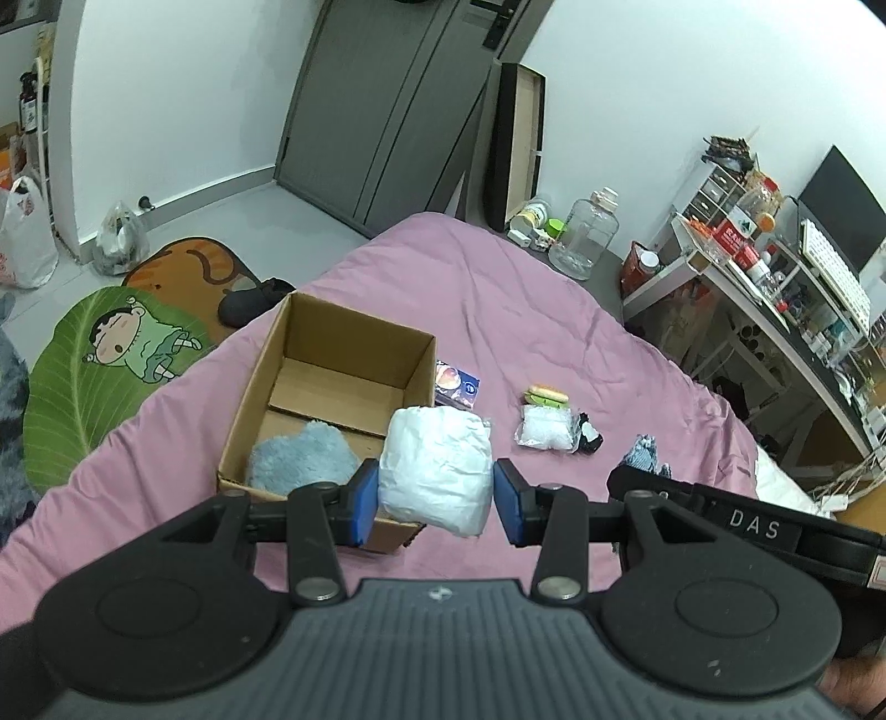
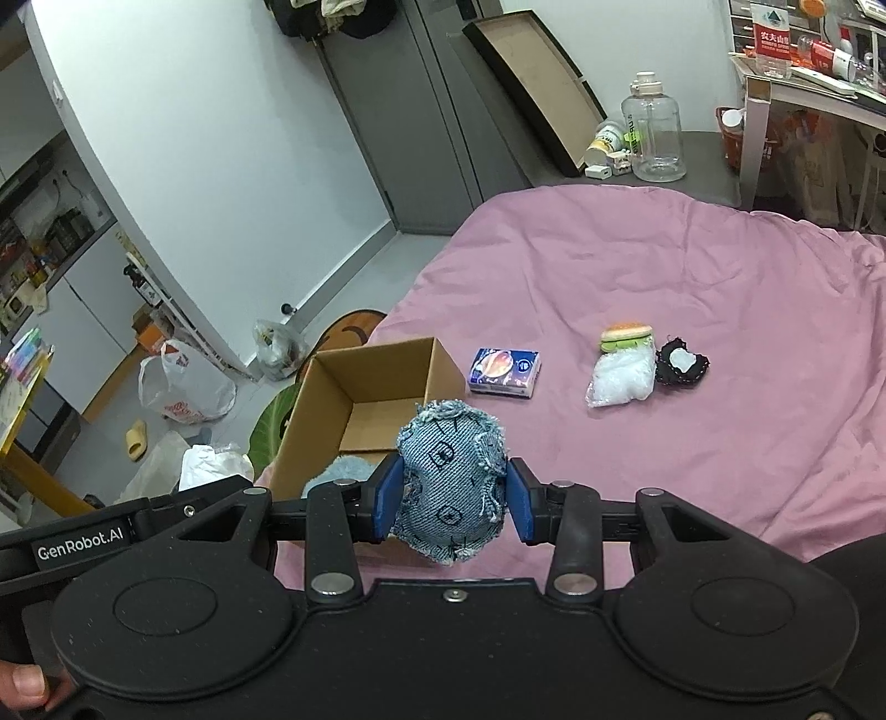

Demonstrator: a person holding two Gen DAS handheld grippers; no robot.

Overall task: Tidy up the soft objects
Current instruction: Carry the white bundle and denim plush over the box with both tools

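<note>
The left hand-held gripper (image 1: 436,501) is pinching a white bundle (image 1: 437,469) just over the box's (image 1: 354,354) near corner; the right hand-held gripper (image 2: 451,501) is clamping a denim pouch (image 2: 453,479), beside the box and farther from its opening.

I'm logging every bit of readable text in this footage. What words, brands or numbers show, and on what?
"GenRobot.AI": left tongs' arm, in the right wrist view.
"DAS": right tongs' arm, in the left wrist view.
"农夫山": red label on the desk; the rest is cut off.
Blue packet: print too small to read.
</note>
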